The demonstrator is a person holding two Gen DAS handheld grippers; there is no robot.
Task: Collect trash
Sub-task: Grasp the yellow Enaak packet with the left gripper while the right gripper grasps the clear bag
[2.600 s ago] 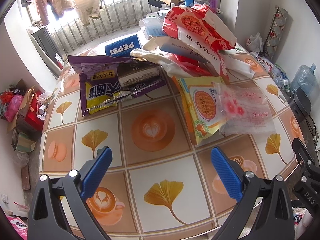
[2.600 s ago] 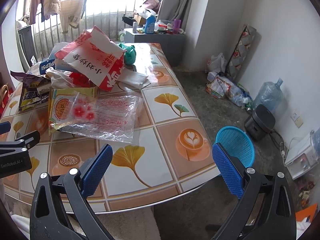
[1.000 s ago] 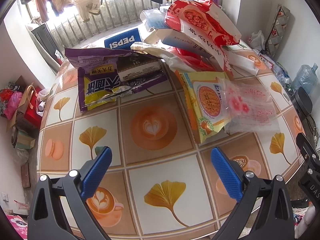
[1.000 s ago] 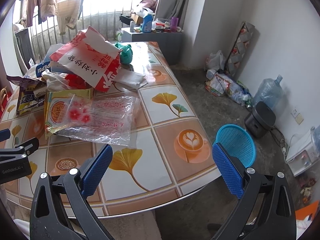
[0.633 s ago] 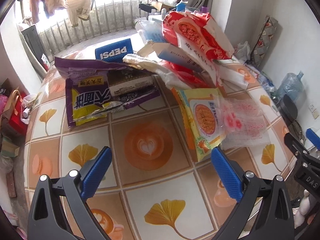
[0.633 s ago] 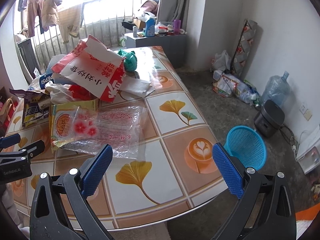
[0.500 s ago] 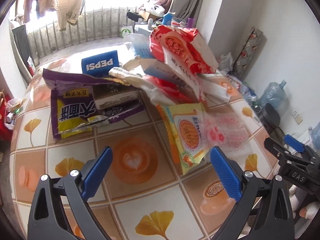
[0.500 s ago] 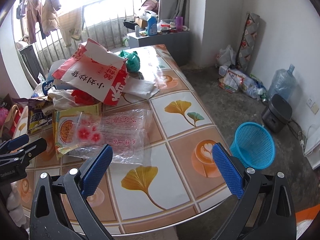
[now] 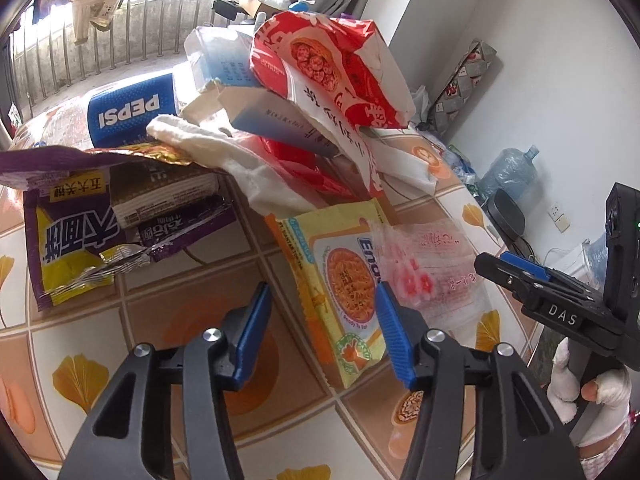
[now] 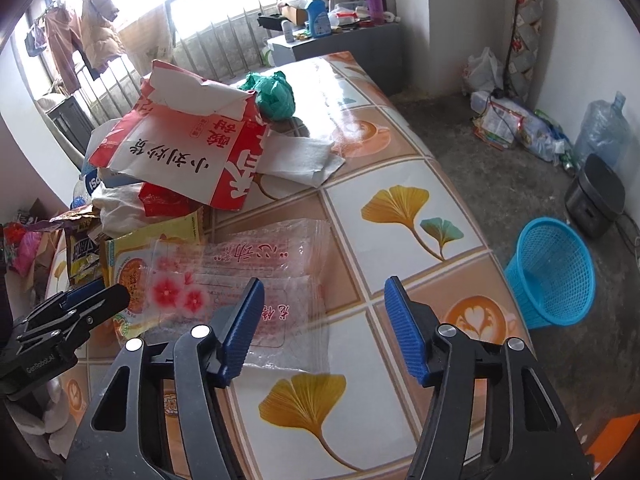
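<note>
— Where do we stand with the trash?

— We have our left gripper (image 9: 322,316) spread wide, holding nothing, low over the desk (image 9: 192,304) with its right finger above the yellow noodle packet (image 9: 340,280). Our right gripper (image 10: 320,312) is spread and empty too, its left finger over the clear plastic bag (image 10: 256,276) that overlaps the packet.

— And the rest?

— We see the red-and-white bag (image 10: 192,152) topping the heap toward the desk's far left corner. The blue basket (image 10: 550,276) sits on the floor beside the desk's right edge.

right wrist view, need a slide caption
Open right tool hovers over a clear plastic bag on the tiled table.
</note>
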